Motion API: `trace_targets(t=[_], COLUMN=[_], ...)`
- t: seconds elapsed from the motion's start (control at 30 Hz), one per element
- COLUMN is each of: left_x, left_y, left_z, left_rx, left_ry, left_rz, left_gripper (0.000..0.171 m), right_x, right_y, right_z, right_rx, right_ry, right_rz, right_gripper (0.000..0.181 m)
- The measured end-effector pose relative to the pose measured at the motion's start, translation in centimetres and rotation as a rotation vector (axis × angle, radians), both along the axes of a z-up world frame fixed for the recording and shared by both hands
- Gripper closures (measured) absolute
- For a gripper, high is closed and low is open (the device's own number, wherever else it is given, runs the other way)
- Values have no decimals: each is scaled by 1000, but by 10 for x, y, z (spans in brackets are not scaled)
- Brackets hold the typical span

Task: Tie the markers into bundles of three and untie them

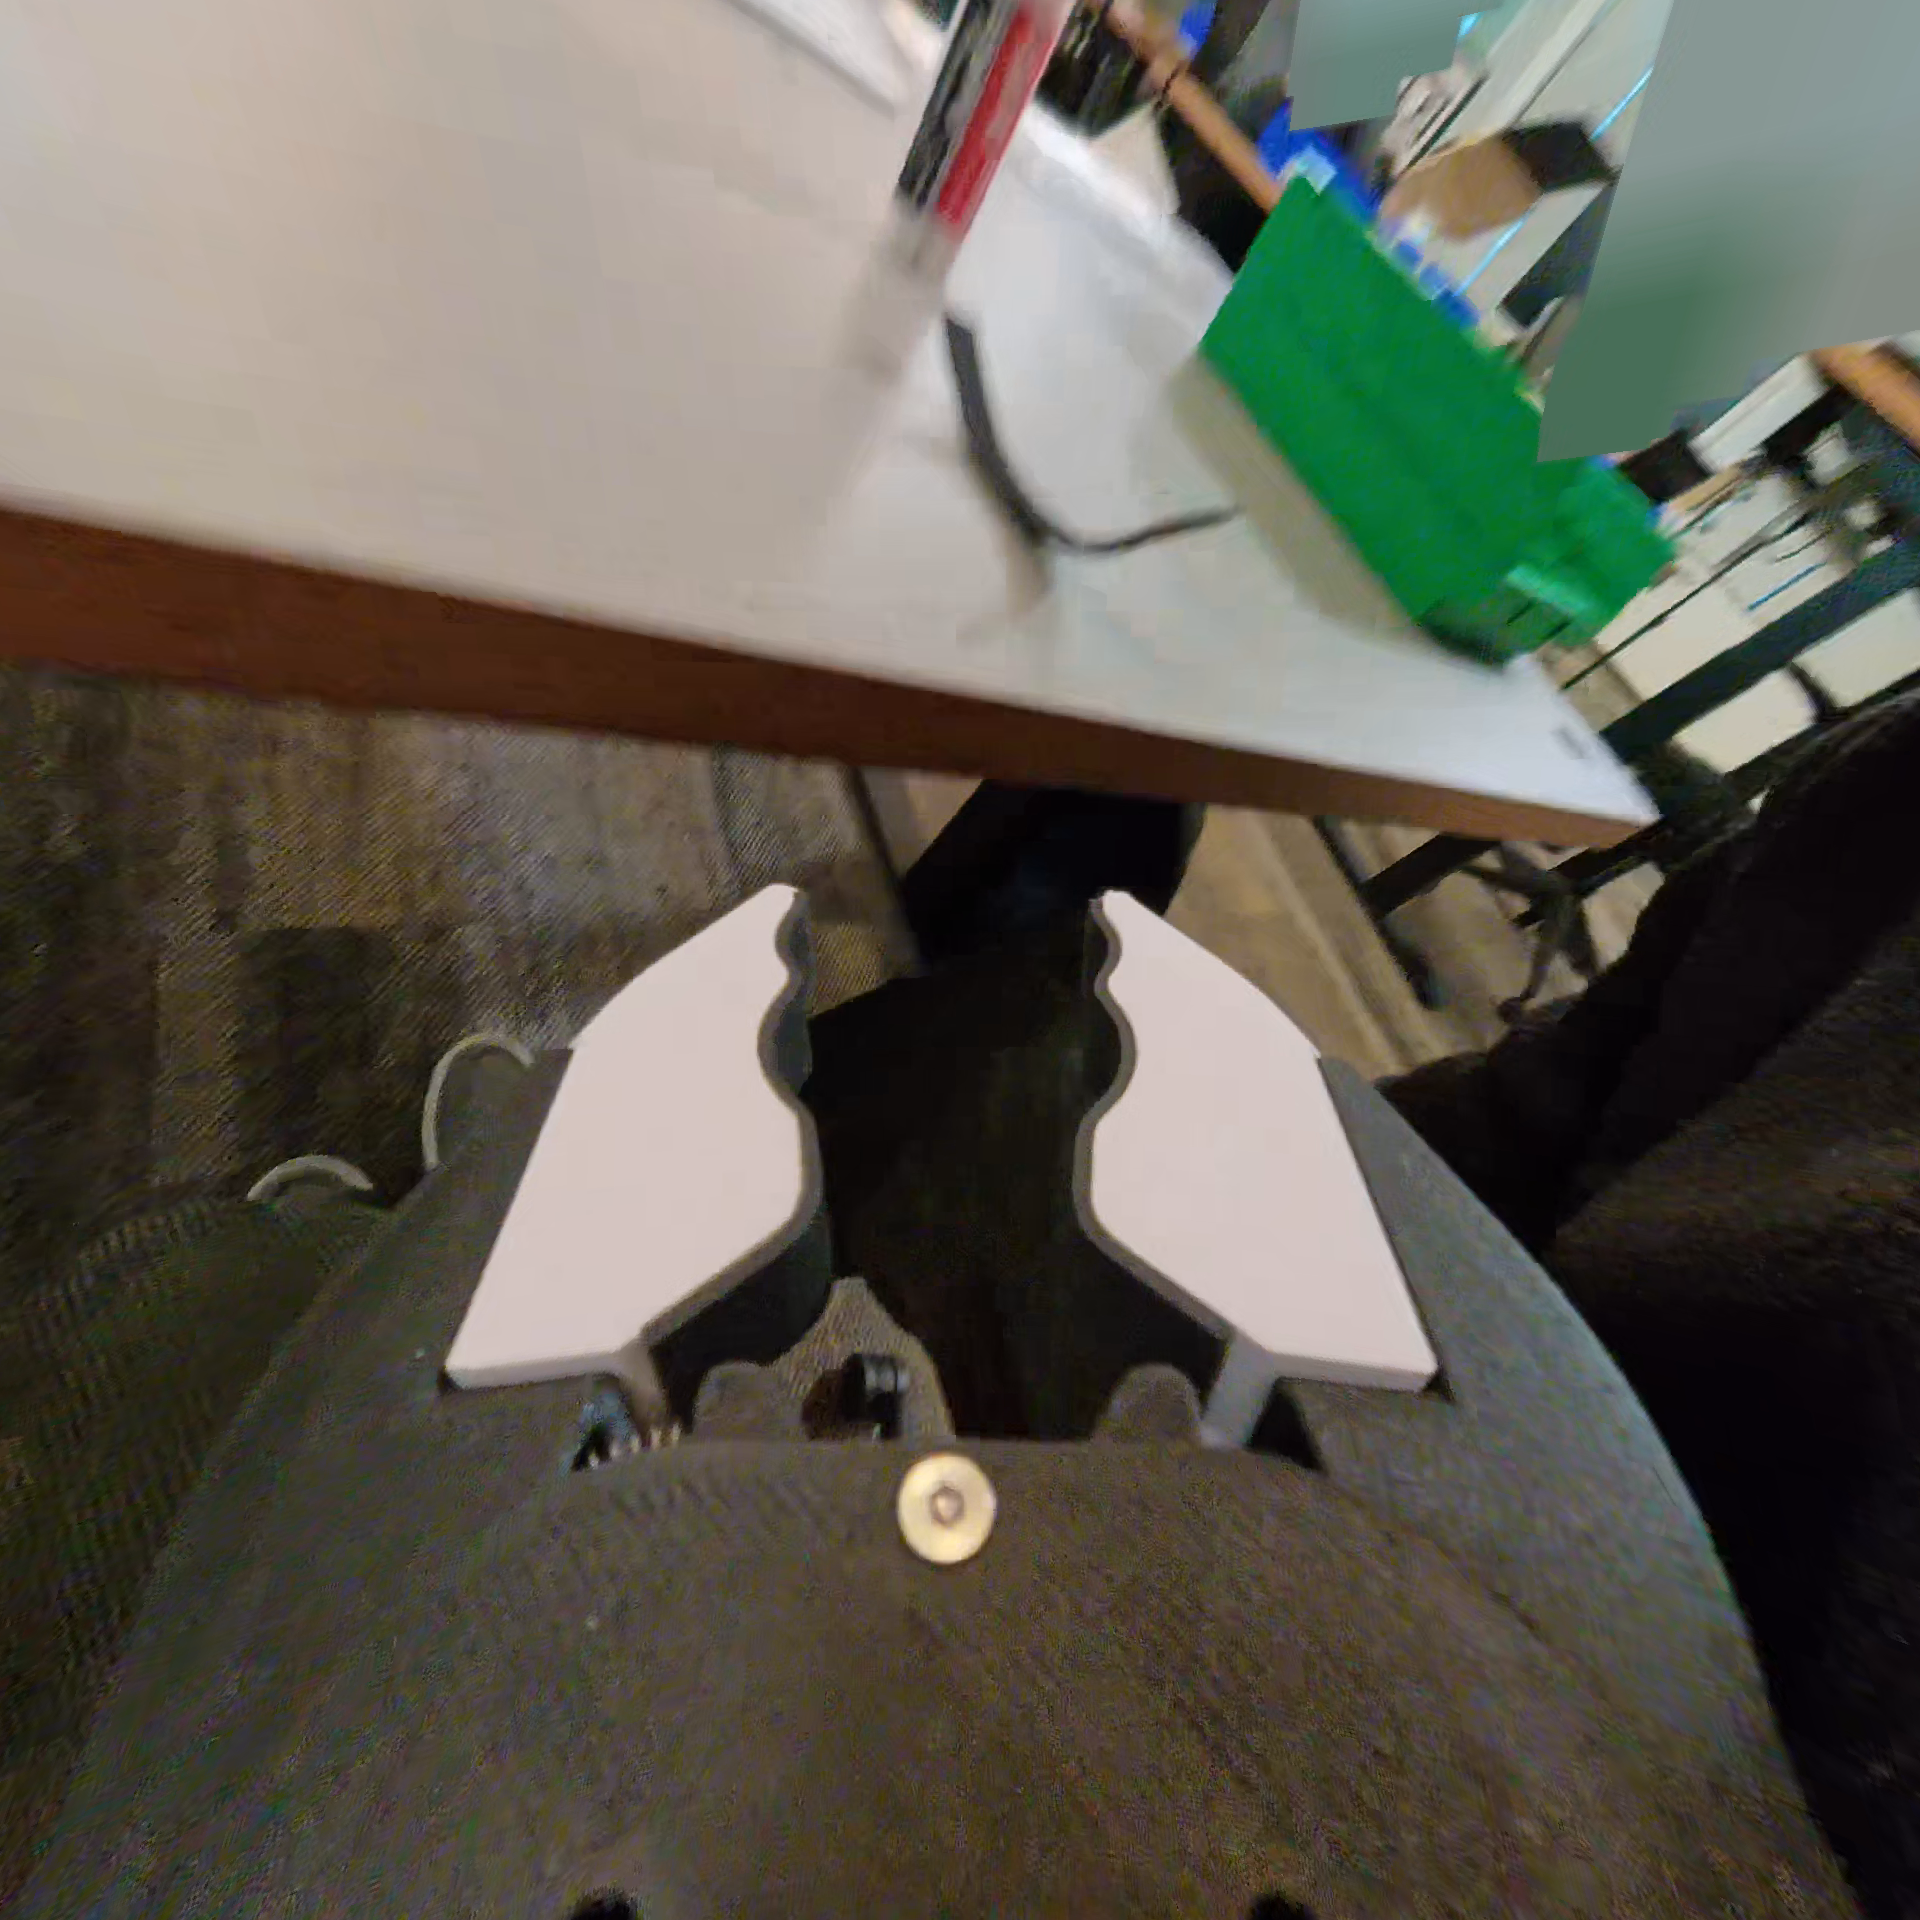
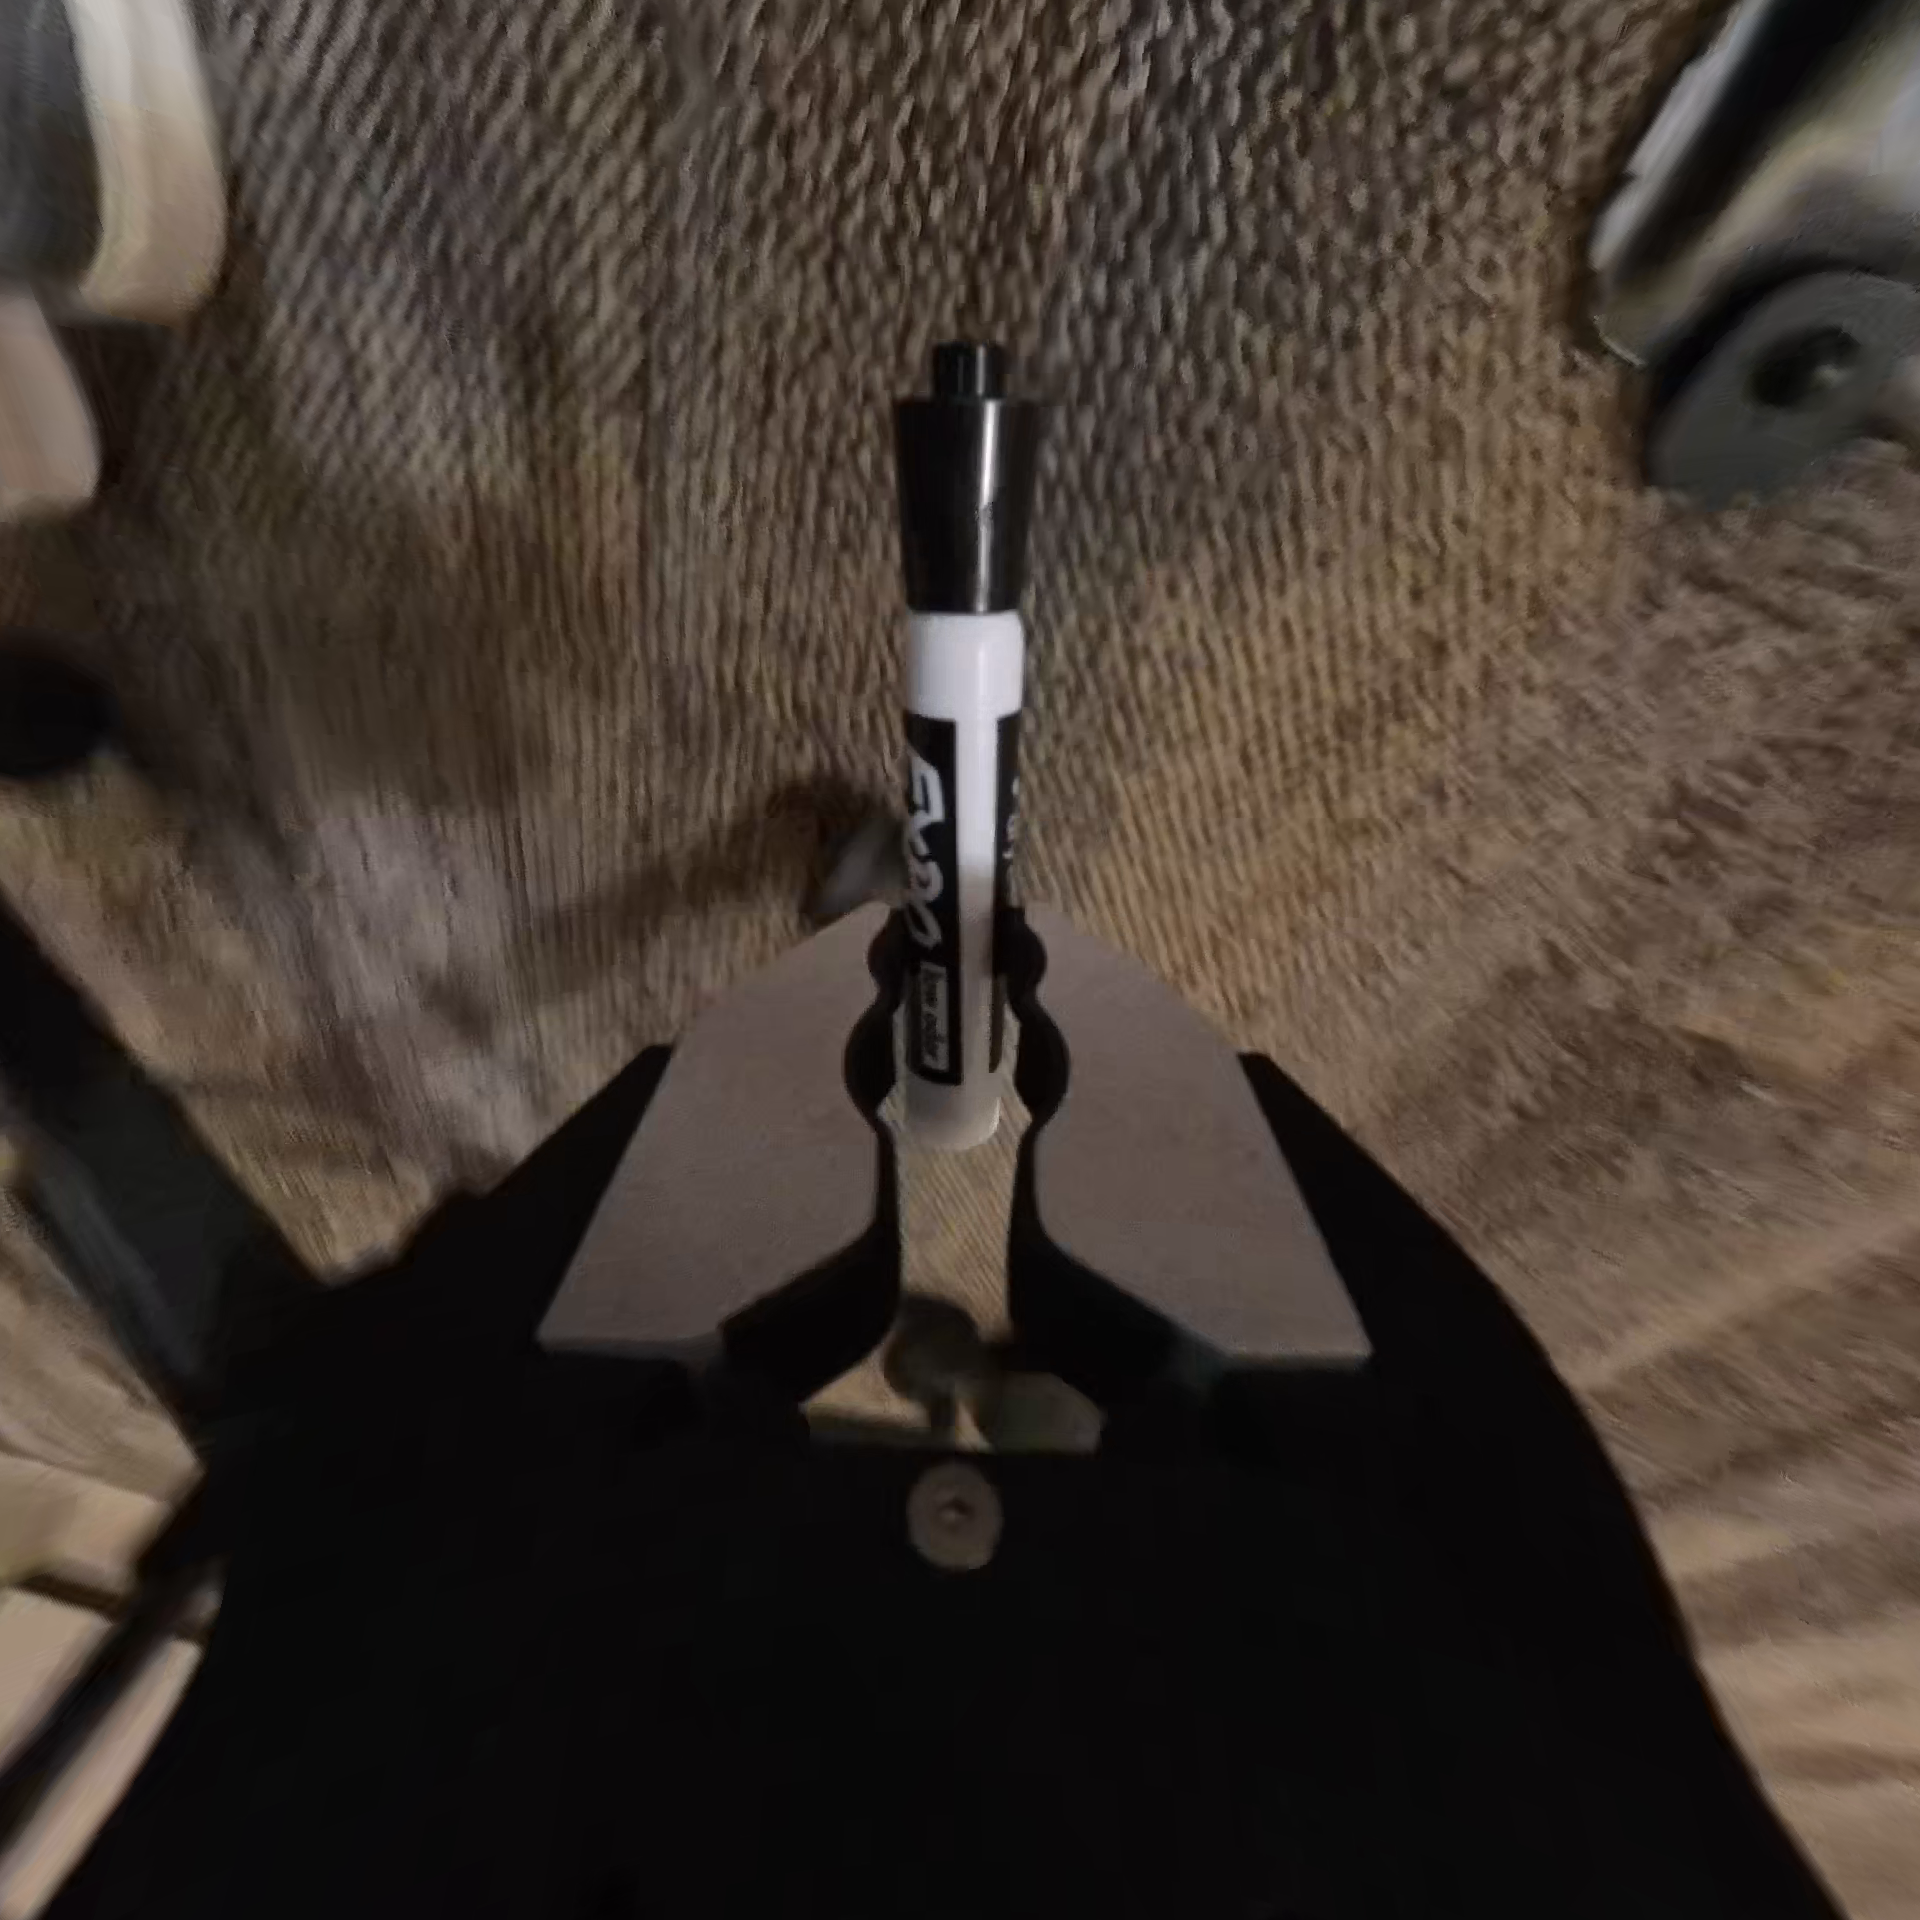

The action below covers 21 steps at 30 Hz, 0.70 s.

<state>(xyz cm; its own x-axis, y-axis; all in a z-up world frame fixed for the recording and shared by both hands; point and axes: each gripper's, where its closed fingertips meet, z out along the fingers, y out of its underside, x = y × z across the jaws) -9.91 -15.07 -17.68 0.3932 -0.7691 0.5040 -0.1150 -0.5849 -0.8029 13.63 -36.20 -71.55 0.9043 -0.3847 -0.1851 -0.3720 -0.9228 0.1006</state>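
Note:
In the right wrist view my right gripper (image 2: 951, 935) is shut on a black-capped white marker (image 2: 958, 665). The marker points straight ahead, cap forward, above brown carpet (image 2: 1351, 831). In the left wrist view my left gripper (image 1: 948, 914) is open and empty, held below and in front of the white table's edge (image 1: 727, 675). On the table, blurred, lie a red marker beside a black one (image 1: 977, 114) and a thin black band or cord (image 1: 997, 457).
A green plastic box (image 1: 1392, 436) stands on the right part of the table. Under the table are a dark table leg (image 1: 1039, 862) and carpet (image 1: 312, 883). A metal chair or table foot (image 2: 1787, 343) sits on the carpet at upper right. The grippers' ends are close to 65 centimetres from one another.

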Motion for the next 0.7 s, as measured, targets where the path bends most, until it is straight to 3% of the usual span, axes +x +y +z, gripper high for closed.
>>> trace_targets(t=[0.1, 0.2, 0.3, 0.4, 0.57, 0.7], left_x=[-8, -17, -21, -26, -35, -40], left_y=[1, -1, -6, -17, -44, -52], left_z=[40, 70, 86, 92, 100, 104], left_rx=[116, 218, 243, 216, 138, 188], left_ry=[-3, -13, -35, -72, -150, -137], left_rz=[8, -1, -31, -36, -60, -79], left_gripper=[106, 101, 99, 99, 99, 99], right_x=[23, 46, 43, 15, -2, -25], right_y=[-44, -58, -52, -49, -82, -74], right_z=[88, 166, 233, 290, 370, 461], right_rx=[18, 90, 226, 419, 539, 681], right_ry=[-102, -222, -191, -76, -95, -131], right_rz=[320, 643, 580, 573, 690, 773], right_gripper=[162, 162, 162, 162, 162, 162])
